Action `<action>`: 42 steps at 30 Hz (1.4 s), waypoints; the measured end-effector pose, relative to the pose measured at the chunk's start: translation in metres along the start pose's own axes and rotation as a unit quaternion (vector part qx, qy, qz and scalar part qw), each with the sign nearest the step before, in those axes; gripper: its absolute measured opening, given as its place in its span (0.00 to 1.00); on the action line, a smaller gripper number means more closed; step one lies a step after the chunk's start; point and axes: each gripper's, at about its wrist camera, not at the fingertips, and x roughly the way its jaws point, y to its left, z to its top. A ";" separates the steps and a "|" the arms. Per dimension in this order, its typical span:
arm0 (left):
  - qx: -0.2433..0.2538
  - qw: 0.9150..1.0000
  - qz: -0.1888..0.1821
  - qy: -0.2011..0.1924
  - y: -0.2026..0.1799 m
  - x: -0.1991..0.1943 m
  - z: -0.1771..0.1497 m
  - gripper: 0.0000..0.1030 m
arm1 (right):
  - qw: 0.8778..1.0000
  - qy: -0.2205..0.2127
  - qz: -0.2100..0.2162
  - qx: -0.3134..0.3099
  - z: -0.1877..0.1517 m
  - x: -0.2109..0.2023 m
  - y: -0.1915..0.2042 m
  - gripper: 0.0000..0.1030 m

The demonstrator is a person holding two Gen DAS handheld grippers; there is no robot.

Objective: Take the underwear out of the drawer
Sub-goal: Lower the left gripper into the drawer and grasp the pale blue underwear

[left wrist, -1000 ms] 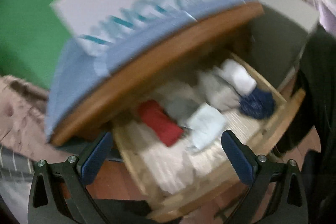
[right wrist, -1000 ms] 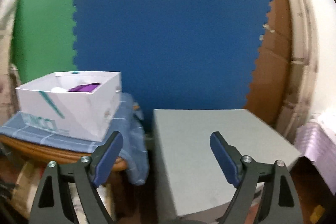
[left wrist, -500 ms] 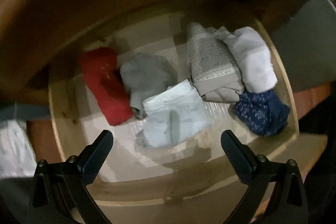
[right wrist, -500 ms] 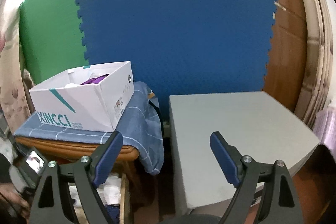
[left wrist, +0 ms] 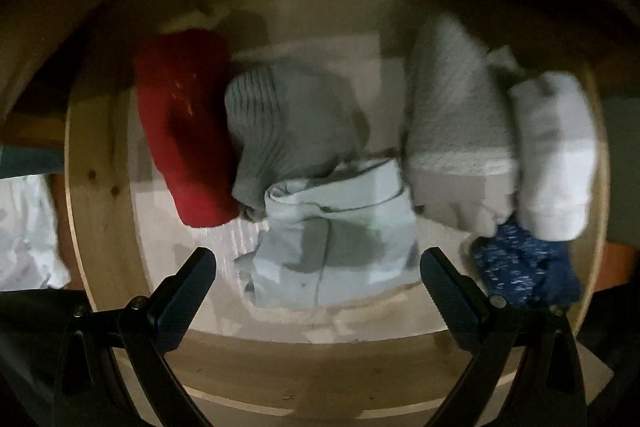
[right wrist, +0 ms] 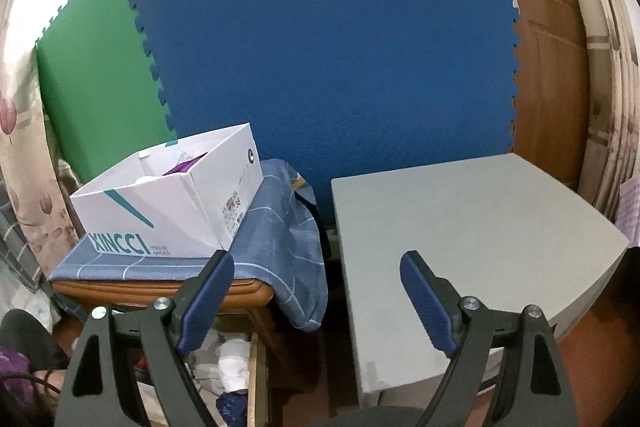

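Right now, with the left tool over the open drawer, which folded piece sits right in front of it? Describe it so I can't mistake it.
Look in the wooden drawer, near its front edge. The pale blue folded garment lies between the open fingers of the left tool. It touches the grey ribbed piece behind it, and it alone is pale blue; the red roll lies further left.

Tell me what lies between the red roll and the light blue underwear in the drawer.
A grey ribbed garment, touching both the red roll and the light blue underwear, seen in the left wrist view.
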 end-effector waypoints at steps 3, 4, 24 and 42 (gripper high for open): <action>0.003 1.000 -0.010 0.021 -0.004 0.008 0.006 0.94 | 1.000 0.002 0.004 0.008 -0.001 0.001 -0.002 0.85; 0.000 1.000 -0.010 0.027 -0.005 0.012 0.008 0.94 | 1.000 0.003 0.005 0.009 -0.001 0.001 -0.003 0.85; -0.087 0.985 -0.141 0.046 0.043 0.039 0.009 0.50 | 1.000 0.021 0.006 -0.003 -0.002 0.007 0.002 0.85; 0.016 0.974 -0.212 -0.078 0.057 -0.053 -0.076 0.50 | 0.999 0.030 -0.006 -0.025 -0.003 0.013 0.012 0.85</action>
